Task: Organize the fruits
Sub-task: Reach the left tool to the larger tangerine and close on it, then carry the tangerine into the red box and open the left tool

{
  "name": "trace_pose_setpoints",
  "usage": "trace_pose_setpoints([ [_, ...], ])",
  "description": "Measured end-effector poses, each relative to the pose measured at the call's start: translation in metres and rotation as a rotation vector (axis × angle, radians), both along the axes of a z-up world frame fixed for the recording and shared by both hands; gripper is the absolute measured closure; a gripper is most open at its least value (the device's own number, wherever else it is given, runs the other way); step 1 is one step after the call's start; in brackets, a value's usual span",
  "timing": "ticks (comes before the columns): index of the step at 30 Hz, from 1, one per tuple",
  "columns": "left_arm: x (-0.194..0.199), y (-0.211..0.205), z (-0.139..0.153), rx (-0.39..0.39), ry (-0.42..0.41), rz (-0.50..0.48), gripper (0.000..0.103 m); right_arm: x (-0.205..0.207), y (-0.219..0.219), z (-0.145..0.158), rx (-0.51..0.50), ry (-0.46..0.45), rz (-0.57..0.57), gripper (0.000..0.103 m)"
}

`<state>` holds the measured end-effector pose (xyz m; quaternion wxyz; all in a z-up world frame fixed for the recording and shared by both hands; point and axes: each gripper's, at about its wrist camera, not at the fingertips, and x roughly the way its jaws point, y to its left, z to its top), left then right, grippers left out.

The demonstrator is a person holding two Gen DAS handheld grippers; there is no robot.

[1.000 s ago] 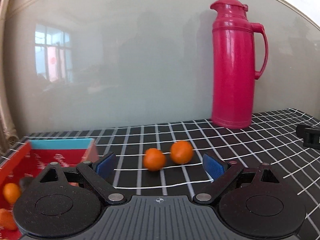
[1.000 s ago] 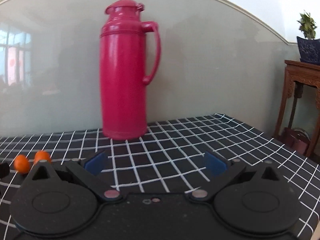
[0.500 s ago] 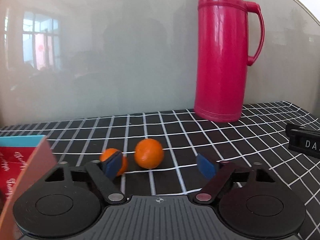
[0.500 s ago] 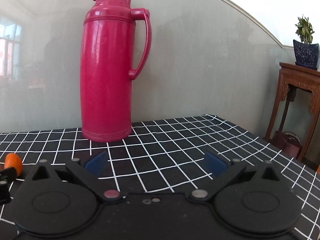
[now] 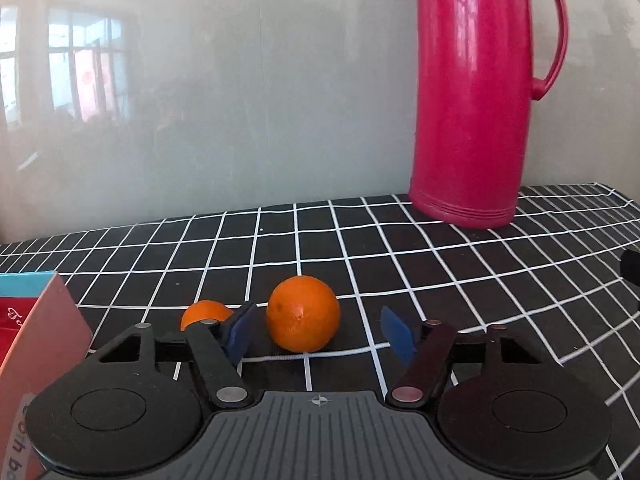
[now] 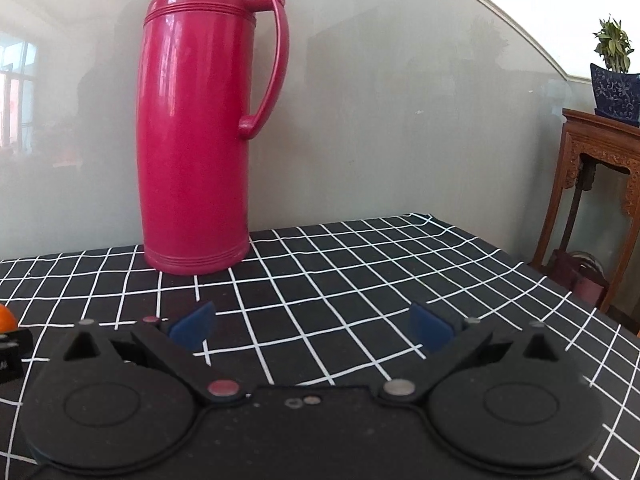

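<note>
Oranges are the small things here, so first the big ones: a black tablecloth [image 5: 460,280] with a white grid covers the table, and a tall red thermos flask [image 5: 476,92] stands upright on it at the back, against a pale glossy wall. At the left edge of the left wrist view a red box [image 5: 36,344] with a pale outer side shows only in part.

The left gripper [image 5: 320,330] sits low over the cloth, its jaws closing at about half their spread. The larger orange [image 5: 303,313] rests on the cloth between the blue pads [image 5: 240,330], closer to the left one; a clear gap remains on the right side, and whether the left pad touches the fruit I cannot tell. The smaller orange [image 5: 204,314] lies just outside the left finger, half hidden behind it.

The right gripper [image 6: 312,326] hangs wide apart over bare cloth in front of the flask, with nothing between its pads.
</note>
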<state>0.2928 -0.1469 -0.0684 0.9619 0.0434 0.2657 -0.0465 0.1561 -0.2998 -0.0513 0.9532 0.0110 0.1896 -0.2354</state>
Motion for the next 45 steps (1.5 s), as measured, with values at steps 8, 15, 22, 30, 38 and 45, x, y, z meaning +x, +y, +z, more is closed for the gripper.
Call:
trace_pose_setpoints([
  [8, 0.003, 0.013, 0.0, -0.048, 0.01, 0.026, 0.062, 0.004, 0.002, -0.001, 0.005, 0.023, 0.003, 0.0],
  [15, -0.013, 0.016, 0.0, -0.035, 0.003, 0.007, 0.062, 0.008, 0.004, -0.002, 0.005, 0.037, -0.009, 0.0],
  [22, -0.024, 0.017, 0.002, -0.035, 0.002, 0.0, 0.062, 0.009, 0.005, 0.0, 0.013, 0.038, -0.005, 0.0],
  [30, -0.044, 0.023, 0.016, -0.038, -0.028, -0.017, 0.062, 0.002, 0.012, 0.006, 0.004, 0.025, 0.004, 0.0],
  [38, -0.075, 0.042, 0.033, -0.022, -0.067, -0.008, 0.062, -0.009, 0.031, 0.018, 0.0, 0.0, 0.05, 0.0],
  [45, -0.102, 0.069, 0.05, -0.009, -0.113, 0.02, 0.062, -0.018, 0.058, 0.036, 0.001, -0.034, 0.104, 0.0],
])
